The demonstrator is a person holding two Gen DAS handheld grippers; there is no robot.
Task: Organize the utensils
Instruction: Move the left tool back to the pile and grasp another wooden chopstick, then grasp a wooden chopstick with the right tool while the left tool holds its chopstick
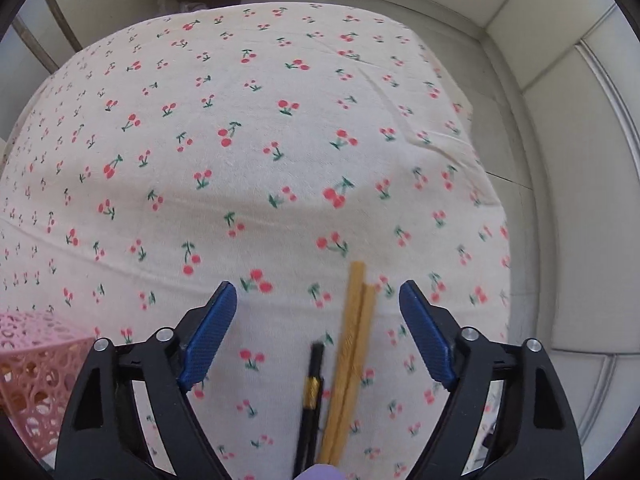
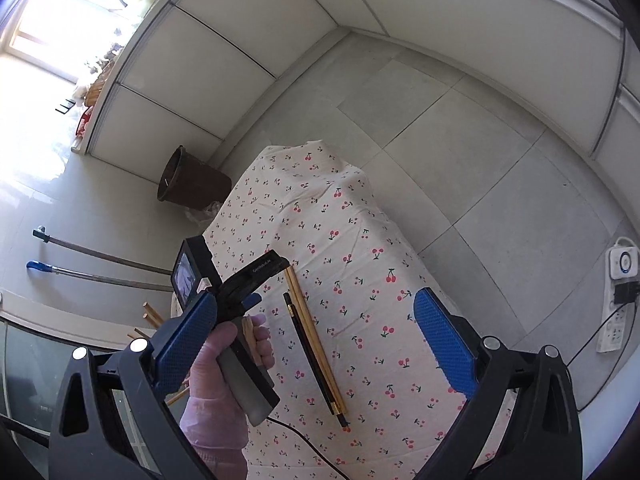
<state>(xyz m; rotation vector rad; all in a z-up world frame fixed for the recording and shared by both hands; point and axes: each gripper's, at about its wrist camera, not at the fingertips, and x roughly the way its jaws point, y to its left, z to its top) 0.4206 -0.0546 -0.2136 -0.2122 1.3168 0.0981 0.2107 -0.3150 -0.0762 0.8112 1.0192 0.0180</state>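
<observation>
A pair of wooden chopsticks [image 1: 350, 356] and a black pencil [image 1: 310, 400] lie side by side on the cherry-print tablecloth [image 1: 240, 140]. My left gripper [image 1: 318, 304] is open just above them, with its blue pads on either side. In the right wrist view the chopsticks [image 2: 312, 328] and the pencil [image 2: 312, 356] lie on the cloth [image 2: 360, 240], and the left gripper with its gloved hand [image 2: 220, 352] hovers over their left side. My right gripper [image 2: 316, 320] is open, empty and raised well above the table.
A pink perforated basket [image 1: 36, 376] stands at the lower left of the left wrist view. A brown bin [image 2: 192, 184], two long-handled tools [image 2: 100, 264] and a power strip [image 2: 618, 300] are on the tiled floor around the table.
</observation>
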